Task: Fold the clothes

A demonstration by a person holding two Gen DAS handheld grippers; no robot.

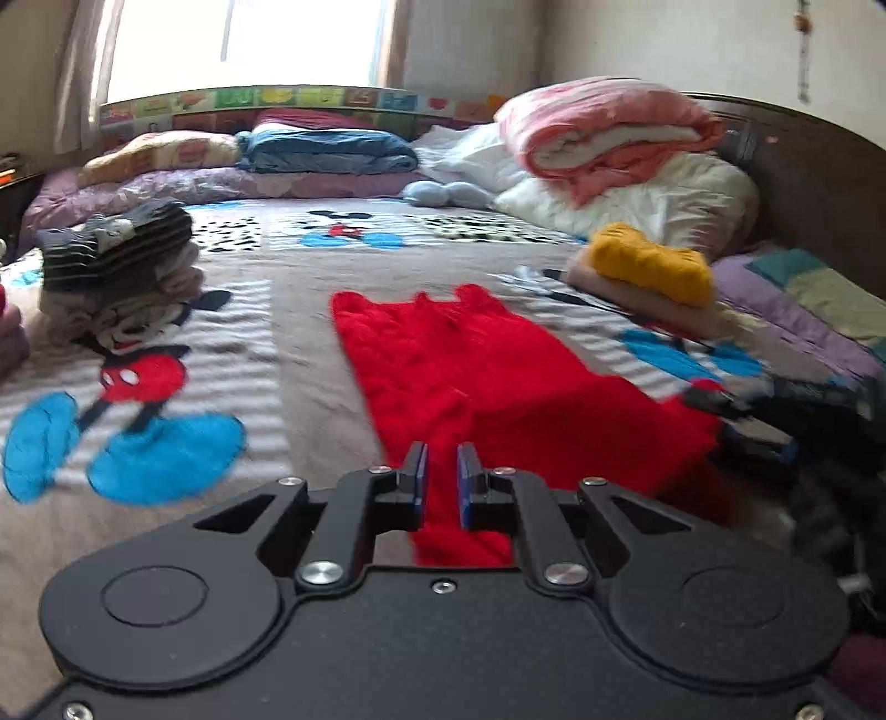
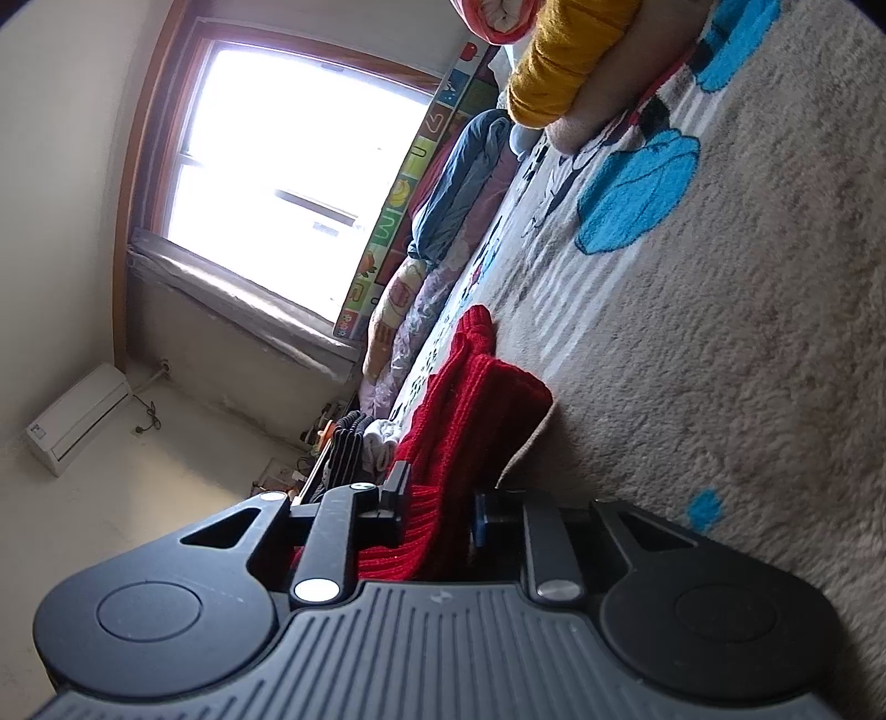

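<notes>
A red knit garment (image 1: 470, 354) lies lengthwise on the cartoon-mouse bedspread (image 1: 288, 332), folded into a long strip. My left gripper (image 1: 443, 476) is at its near end, with the blue pads close together and a strip of red cloth pinched between them. My right gripper (image 1: 736, 421) shows blurred at the garment's right edge. In the right wrist view it (image 2: 437, 509) is rolled on its side low over the bedspread (image 2: 720, 332). A thick fold of the red garment (image 2: 470, 410) sits between its parted fingers, against one finger, with a dark gap before the blue pad.
A stack of folded clothes (image 1: 116, 260) stands at the left. A yellow knit (image 1: 648, 266) on a pink folded piece lies at the right. Pillows, a pink blanket (image 1: 603, 133) and blue bedding (image 1: 326, 149) line the far side below the window (image 1: 249, 39).
</notes>
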